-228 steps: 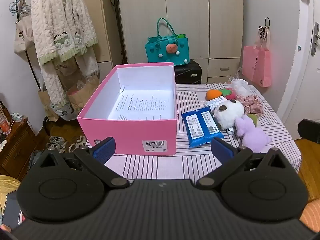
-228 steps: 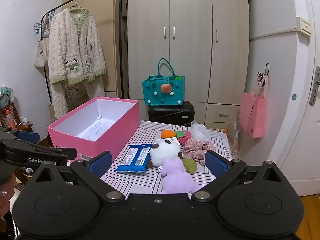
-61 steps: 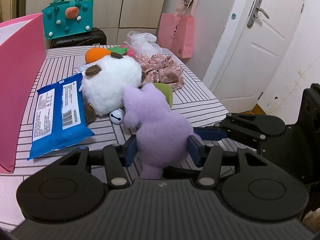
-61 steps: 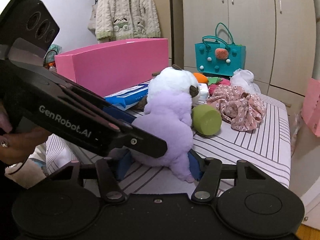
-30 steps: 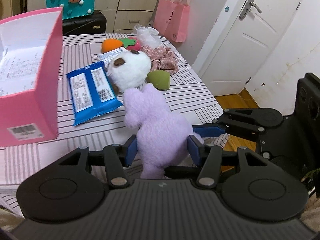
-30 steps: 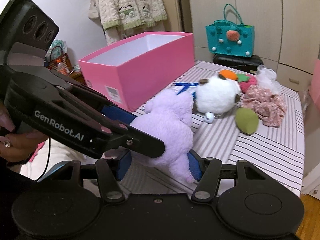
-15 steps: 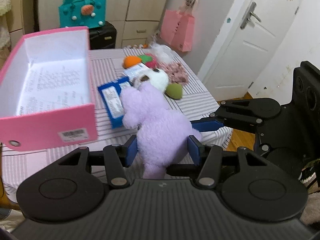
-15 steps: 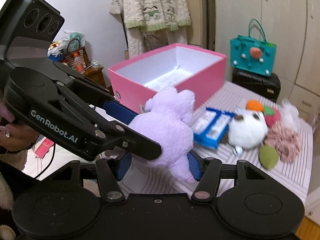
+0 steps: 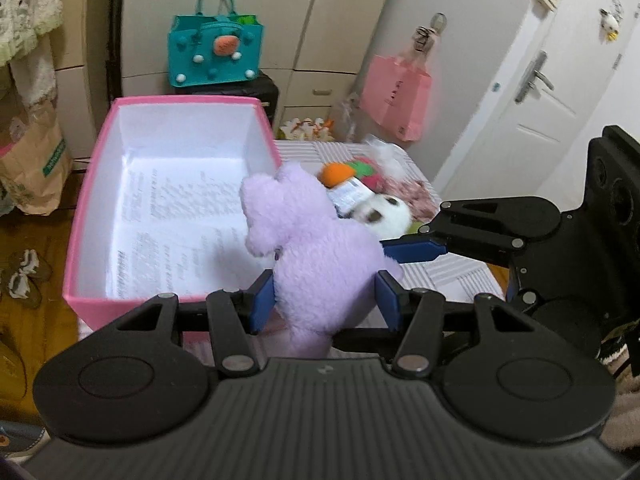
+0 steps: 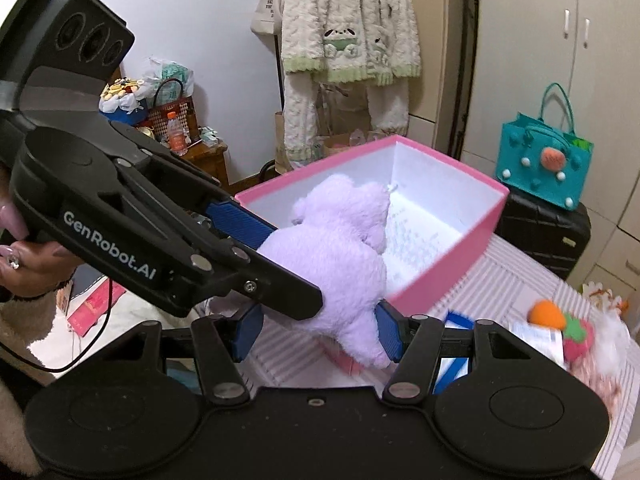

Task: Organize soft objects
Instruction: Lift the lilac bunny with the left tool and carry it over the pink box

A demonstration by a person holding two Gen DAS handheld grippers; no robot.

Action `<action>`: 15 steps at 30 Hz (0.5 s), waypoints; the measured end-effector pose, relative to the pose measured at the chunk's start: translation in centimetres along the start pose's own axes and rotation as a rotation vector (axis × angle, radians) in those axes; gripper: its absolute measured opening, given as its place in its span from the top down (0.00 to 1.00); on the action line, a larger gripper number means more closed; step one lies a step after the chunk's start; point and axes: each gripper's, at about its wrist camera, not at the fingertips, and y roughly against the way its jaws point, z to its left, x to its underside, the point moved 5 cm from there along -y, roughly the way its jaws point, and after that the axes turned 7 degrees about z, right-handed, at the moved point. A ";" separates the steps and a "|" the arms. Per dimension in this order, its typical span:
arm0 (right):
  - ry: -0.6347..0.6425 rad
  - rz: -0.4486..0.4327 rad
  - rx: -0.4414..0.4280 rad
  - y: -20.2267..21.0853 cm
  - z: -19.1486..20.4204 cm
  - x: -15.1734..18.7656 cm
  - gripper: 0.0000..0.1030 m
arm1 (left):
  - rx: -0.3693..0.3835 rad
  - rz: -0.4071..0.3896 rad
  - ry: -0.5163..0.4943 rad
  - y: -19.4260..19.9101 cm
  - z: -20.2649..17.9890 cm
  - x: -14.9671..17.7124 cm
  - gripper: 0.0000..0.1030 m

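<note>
Both pairs of fingers are pressed into the purple plush toy point(image 9: 320, 268): the left gripper point(image 9: 325, 300) clamps its lower body from the sides, and the right gripper point(image 10: 318, 330) squeezes it crosswise. The toy hangs in the air with its long axis pointing away from the left fingers, head forward, just over the near right corner of the pink box point(image 9: 86, 216). The open box lies ahead and to the left, so I judge the carry must go that way before release. Other soft toys point(image 9: 384, 210) stay on the striped table point(image 9: 448, 276).

Fuzzy purple plush toy point(image 9: 320, 276); matt pink cardboard box point(image 9: 86, 216).
</note>
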 end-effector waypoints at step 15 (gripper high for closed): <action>-0.046 0.065 -0.027 -9.8 -5.1 -6.8 0.38 | -0.037 0.031 0.232 -5.6 10.7 -7.1 0.48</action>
